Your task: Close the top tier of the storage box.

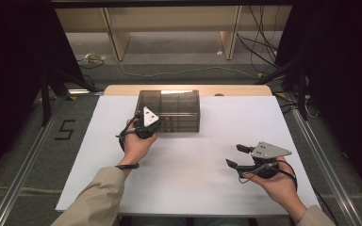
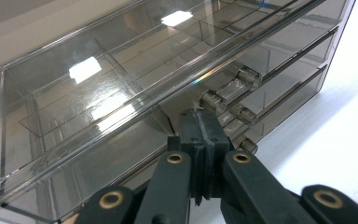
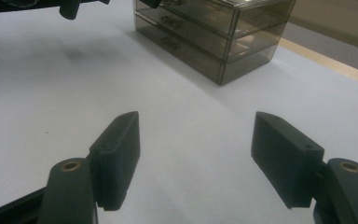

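Two grippers: left gripper [image 2: 200, 122] fingers pressed together at drawer box [image 1: 169, 110]; right gripper [image 3: 196, 158] fingers spread, low over table [image 1: 193, 165]

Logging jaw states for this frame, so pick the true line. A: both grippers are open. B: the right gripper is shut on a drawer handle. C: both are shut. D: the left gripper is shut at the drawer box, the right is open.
D: the left gripper has its jaws pressed together at the smoky drawer box, while the right gripper stands wide open above the white table.
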`<state>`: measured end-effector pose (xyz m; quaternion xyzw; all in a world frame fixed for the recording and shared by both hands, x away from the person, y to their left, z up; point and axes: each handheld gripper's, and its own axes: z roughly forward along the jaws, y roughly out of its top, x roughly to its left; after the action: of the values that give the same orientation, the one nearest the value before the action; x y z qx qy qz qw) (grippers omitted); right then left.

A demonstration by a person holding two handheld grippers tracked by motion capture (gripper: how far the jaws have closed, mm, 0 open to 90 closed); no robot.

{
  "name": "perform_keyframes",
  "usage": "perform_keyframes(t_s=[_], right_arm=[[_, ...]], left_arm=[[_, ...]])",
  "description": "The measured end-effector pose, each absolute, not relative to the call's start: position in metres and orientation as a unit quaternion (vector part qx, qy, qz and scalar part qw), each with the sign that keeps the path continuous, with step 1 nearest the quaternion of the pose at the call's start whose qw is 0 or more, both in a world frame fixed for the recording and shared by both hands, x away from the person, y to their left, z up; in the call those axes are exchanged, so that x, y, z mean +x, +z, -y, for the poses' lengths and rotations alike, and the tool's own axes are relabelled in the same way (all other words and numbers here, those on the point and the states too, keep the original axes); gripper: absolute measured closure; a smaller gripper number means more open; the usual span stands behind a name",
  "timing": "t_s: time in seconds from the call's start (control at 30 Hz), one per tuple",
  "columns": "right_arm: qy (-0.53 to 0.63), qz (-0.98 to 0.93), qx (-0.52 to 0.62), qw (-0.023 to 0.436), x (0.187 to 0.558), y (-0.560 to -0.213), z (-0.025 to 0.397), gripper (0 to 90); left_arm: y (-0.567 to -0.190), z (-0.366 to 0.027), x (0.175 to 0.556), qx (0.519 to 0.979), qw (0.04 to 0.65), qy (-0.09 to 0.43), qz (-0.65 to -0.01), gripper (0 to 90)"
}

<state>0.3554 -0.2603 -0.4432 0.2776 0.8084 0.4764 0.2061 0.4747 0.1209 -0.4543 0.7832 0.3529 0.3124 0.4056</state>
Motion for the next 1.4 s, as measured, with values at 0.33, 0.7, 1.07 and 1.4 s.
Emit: perform_keyframes(t_s=[0.33,0.7,1.07,1.4], right_arm=[[0.477,-0.808,0.278,0.206,0.355,-0.443,0.26,33.6],[0.478,-0.808,0.279,0.205,0.355,-0.443,0.261,33.6],[0.479,-0.806,0.279,0.205,0.355,-0.443,0.261,33.6],[0.479,-0.807,0.28,0.204,0.355,-0.443,0.261,33.4]], left_arm=[[-0.455,-0.121,0.475,0.784,0.406,0.309,-0.354,89.7],[-0.452,-0.122,0.471,0.787,0.405,0.305,-0.352,86.1],[-0.448,-0.124,0.463,0.791,0.409,0.295,-0.347,80.8],[-0.447,-0.123,0.455,0.796,0.414,0.273,-0.347,66.8]])
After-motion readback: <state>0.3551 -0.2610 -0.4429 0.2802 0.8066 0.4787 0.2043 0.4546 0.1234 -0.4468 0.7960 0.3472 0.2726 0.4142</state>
